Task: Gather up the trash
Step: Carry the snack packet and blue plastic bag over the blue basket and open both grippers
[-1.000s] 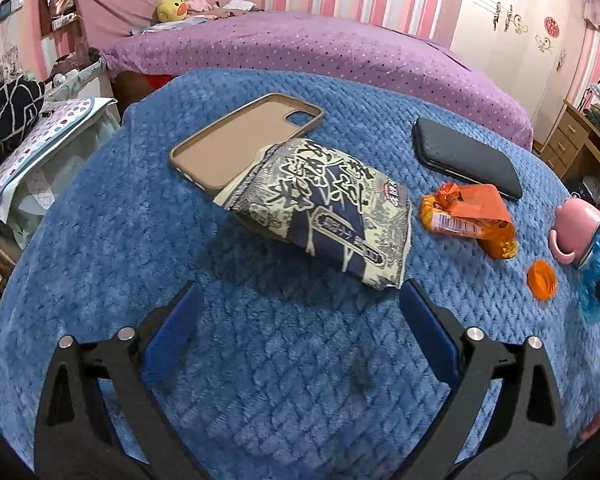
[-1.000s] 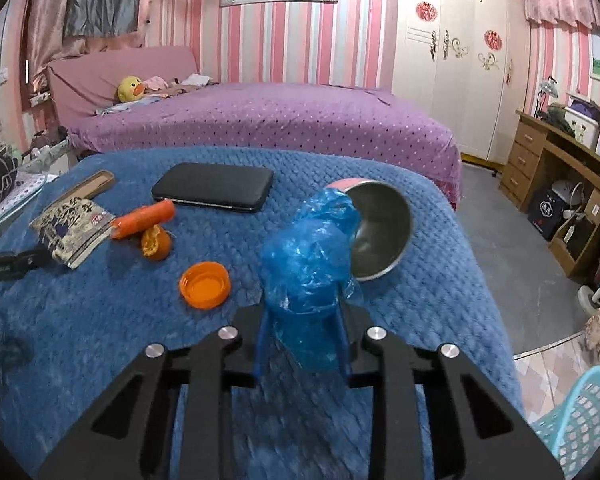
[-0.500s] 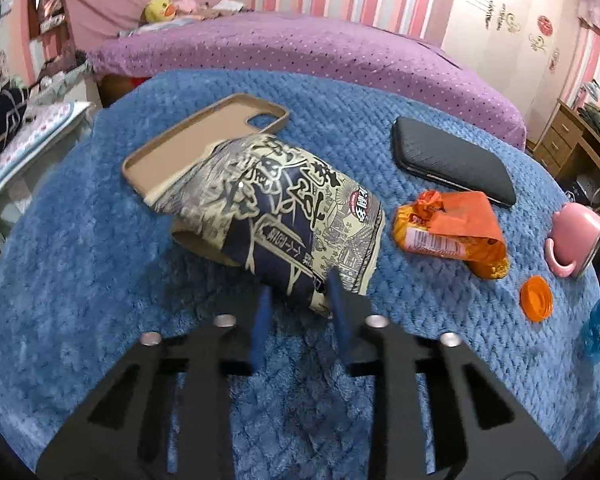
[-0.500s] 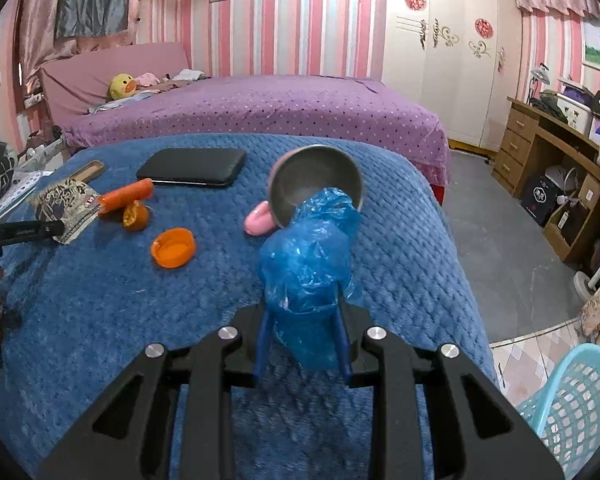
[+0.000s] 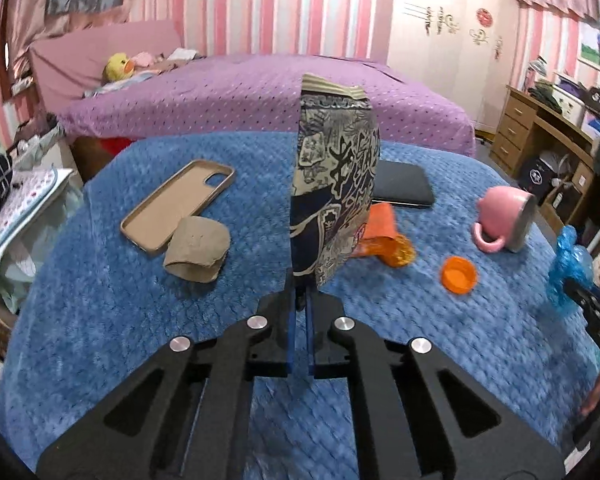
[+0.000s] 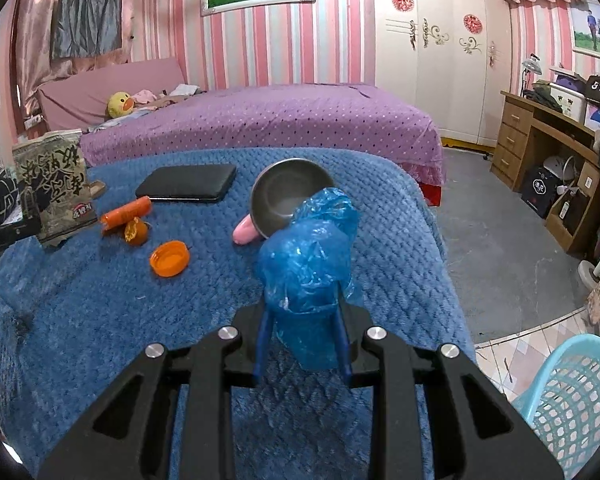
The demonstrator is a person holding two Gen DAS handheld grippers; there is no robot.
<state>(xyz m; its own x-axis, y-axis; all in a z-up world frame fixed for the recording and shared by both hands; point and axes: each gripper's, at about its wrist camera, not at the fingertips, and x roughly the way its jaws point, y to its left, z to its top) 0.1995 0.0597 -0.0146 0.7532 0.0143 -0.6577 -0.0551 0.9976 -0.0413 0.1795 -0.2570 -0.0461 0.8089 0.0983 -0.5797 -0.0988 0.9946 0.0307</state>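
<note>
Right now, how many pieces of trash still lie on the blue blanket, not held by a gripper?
3: a flattened cardboard tube beside the phone case, an orange wrapper in front of the black wallet, and an orange cap nearer the pink cup. Others may be hidden.

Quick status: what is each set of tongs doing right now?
Left tongs: shut on the patterned beige-and-navy snack bag.
Right tongs: shut on the crumpled blue plastic bag.

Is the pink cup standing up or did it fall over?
Fallen over. The pink cup lies on its side on the blue blanket, its mouth facing sideways and its handle down.
</note>
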